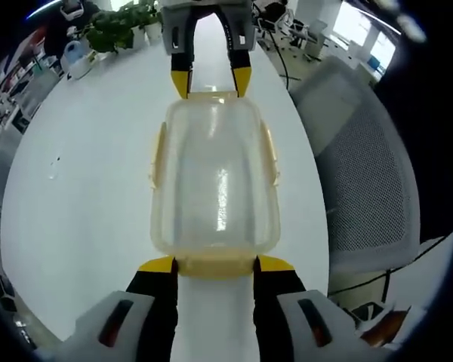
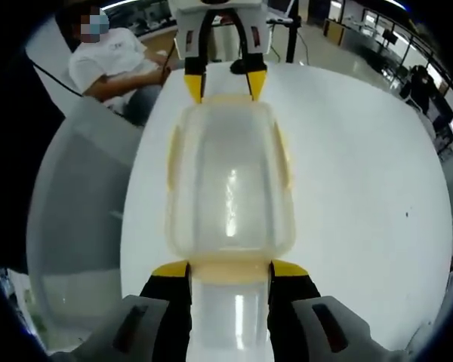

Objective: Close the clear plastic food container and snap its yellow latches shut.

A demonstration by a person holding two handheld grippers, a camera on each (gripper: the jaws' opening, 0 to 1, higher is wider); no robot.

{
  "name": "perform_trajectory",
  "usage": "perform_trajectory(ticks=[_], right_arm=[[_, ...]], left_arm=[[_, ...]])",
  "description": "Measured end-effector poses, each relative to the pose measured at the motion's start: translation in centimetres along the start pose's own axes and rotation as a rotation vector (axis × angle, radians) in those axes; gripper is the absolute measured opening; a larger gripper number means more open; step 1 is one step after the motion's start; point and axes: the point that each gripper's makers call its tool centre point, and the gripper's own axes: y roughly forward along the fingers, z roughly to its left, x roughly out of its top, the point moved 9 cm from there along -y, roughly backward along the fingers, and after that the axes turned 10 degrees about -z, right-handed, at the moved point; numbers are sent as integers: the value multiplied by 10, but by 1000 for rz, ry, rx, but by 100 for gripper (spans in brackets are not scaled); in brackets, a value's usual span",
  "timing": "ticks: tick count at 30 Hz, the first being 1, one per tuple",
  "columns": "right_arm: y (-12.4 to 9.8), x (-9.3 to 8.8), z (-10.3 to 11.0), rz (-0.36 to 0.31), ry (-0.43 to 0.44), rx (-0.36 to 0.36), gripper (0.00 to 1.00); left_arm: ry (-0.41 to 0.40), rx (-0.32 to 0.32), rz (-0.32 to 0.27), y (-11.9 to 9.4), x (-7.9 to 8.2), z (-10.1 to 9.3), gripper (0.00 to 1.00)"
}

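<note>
The left tool and right tool, both parted, touch one container's opposite end latches. It lies between them on the counter.

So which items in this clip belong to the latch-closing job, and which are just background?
Job:
- clear plastic food container with lid on
- its yellow end latches, one at each gripper
- left gripper, jaws astride the near latch
- right gripper, likewise at the opposite end

Background:
- white table
- grey mesh office chair
- green potted plant
- seated person
</note>
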Motion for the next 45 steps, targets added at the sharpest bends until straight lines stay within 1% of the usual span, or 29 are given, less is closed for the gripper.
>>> perform_trajectory(ticks=[7, 23, 26, 30, 45], right_arm=[[-2, -10, 5, 3, 10, 2, 37], [-13, -28, 8, 16, 14, 0, 37], [-14, -33, 8, 27, 10, -1, 37], [-17, -38, 8, 28, 13, -3, 37], [-31, -67, 9, 40, 27, -12, 37]], left_arm=[[6, -7, 6, 5, 8, -2, 37], [5, -11, -4, 17, 27, -4, 37], [3, -12, -9, 19, 31, -4, 37], [8, -11, -5, 23, 37, -5, 38], [14, -20, -5, 41, 62, -3, 37]])
